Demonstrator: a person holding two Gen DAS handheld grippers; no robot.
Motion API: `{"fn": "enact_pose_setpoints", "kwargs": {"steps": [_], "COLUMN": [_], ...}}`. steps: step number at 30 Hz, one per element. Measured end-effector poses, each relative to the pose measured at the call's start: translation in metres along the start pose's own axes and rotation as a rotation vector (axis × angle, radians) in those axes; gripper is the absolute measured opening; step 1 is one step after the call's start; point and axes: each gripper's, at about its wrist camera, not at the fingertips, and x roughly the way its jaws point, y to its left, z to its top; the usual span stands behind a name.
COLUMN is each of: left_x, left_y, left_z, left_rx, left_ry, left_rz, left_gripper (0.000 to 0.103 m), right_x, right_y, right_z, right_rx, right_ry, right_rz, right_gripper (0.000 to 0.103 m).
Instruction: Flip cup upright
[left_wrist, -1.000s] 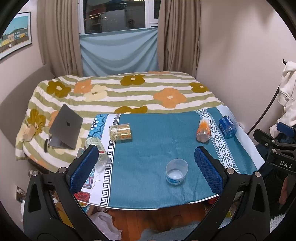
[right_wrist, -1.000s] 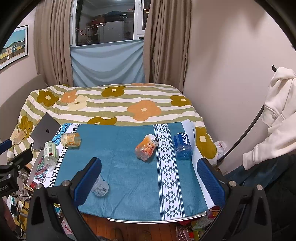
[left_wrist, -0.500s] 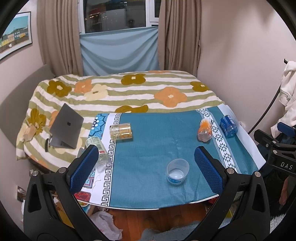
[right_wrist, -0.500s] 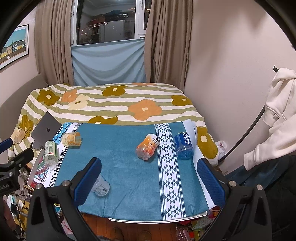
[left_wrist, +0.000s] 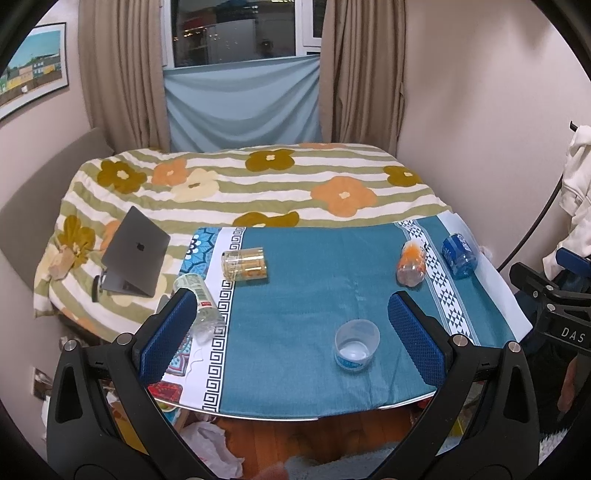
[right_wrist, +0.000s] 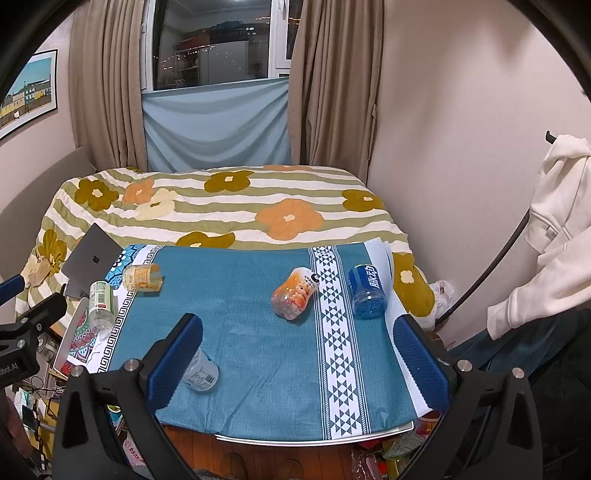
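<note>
A clear plastic cup (left_wrist: 356, 344) with a blue label stands near the front edge of the teal tablecloth (left_wrist: 314, 295), mouth up. In the right wrist view the cup (right_wrist: 201, 371) shows partly behind the left finger. My left gripper (left_wrist: 291, 334) is open and empty, held back from the table, with the cup between its fingers' lines. My right gripper (right_wrist: 297, 363) is open and empty, above the table's front edge.
On the cloth lie an orange bottle (left_wrist: 410, 263), a blue bottle (left_wrist: 459, 255), a yellow jar (left_wrist: 244, 263) and a green-labelled bottle (left_wrist: 197, 304). A laptop (left_wrist: 135, 253) rests on the flowered bed behind. A white hoodie (right_wrist: 550, 236) hangs at right.
Both views have shifted slightly; the table's things sit a little lower and nearer in the frames. Nothing on the table has moved, and both grippers stay open.
</note>
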Motion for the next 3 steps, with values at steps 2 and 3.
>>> {"fn": "enact_pose_setpoints", "kwargs": {"steps": [2, 3], "left_x": [-0.0004, -0.0005], "left_y": [-0.0004, -0.0001], "left_z": [0.0001, 0.0], "left_rx": [0.0, 0.0], "left_ry": [-0.003, -0.003], "left_rz": [0.0, 0.001], "left_gripper": [0.103, 0.103], "right_x": [-0.0002, -0.0005], "right_y": [0.0003, 0.0008], "right_z": [0.0002, 0.0006], "right_rx": [0.0, -0.001], "right_ry": [-0.001, -0.002], "right_rz": [0.001, 0.001], "right_gripper": [0.103, 0.103]}}
